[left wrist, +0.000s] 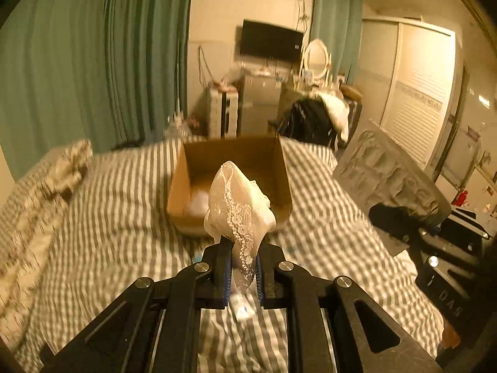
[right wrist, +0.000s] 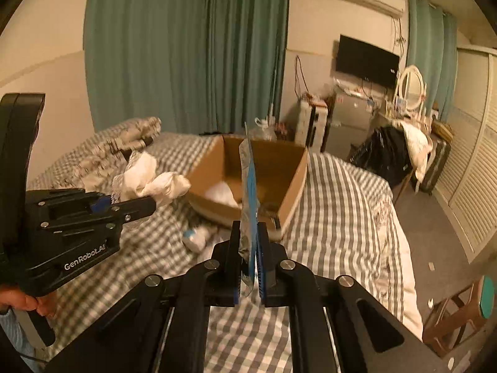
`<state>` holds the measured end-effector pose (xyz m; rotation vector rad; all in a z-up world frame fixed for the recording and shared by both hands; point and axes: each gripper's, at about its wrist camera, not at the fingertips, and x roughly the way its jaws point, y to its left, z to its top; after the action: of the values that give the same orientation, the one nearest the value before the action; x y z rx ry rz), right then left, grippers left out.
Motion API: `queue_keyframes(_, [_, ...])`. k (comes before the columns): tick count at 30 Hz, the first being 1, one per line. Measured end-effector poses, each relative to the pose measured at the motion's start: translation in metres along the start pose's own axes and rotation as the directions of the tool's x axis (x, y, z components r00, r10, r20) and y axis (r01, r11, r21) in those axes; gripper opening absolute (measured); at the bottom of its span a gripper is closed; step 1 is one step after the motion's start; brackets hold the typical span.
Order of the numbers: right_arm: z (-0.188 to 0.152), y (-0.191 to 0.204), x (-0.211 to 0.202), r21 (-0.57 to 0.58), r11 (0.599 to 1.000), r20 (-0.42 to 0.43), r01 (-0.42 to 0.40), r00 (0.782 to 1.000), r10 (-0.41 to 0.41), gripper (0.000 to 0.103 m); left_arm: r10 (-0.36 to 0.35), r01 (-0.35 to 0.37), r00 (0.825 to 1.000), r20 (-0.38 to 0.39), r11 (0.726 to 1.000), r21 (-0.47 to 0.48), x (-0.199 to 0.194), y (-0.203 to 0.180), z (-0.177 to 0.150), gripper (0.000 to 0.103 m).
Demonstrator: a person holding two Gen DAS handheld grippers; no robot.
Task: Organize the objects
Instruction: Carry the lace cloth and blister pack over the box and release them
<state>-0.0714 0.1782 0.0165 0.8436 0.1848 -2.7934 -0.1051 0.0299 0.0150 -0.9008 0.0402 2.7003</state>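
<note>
Clamped in the left gripper (left wrist: 243, 253) is lacy cloth (left wrist: 239, 208); the right gripper (right wrist: 250, 250) pinches a flat packet (right wrist: 249, 186). Beyond, a cardboard box (right wrist: 292, 192) sits on the checked bed (right wrist: 341, 205). "GenRobot.AI" marks the left gripper.

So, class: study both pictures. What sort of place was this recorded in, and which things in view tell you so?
Most likely a lived-in bedroom: a bed with a checked cover, a dressing table with an oval mirror, and a louvred wardrobe along the wall.
</note>
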Motion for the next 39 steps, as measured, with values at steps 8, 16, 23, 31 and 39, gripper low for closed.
queue_keyframes(8, [0.054,0.000,0.014,-0.024,0.999,0.064,-0.023,0.998,0.025,0.007,0.019,-0.018,0.998,0.054,1.000,-0.009,0.016,0.014,0.051,0.012])
queue_keyframes(16, [0.094,-0.017,0.077,0.003,0.999,0.068,-0.043,0.997,0.043,0.007,0.066,-0.066,0.996,0.057,0.998,-0.005,0.072,0.034,0.082,0.012])
queue_keyframes(23, [0.114,-0.029,0.141,-0.009,0.999,0.043,-0.043,0.998,0.043,0.007,0.102,-0.102,0.994,0.048,0.995,-0.013,0.130,0.044,0.099,0.012])
queue_keyframes(31, [0.105,-0.042,0.210,0.018,0.998,-0.025,-0.061,0.998,0.061,0.007,0.101,-0.101,0.994,-0.040,0.995,0.004,0.203,0.048,0.084,0.012])
queue_keyframes(39, [0.082,-0.049,0.255,0.026,0.998,-0.104,-0.066,0.992,0.068,0.007,0.086,-0.088,0.988,-0.125,0.996,-0.015,0.238,0.061,0.067,0.012])
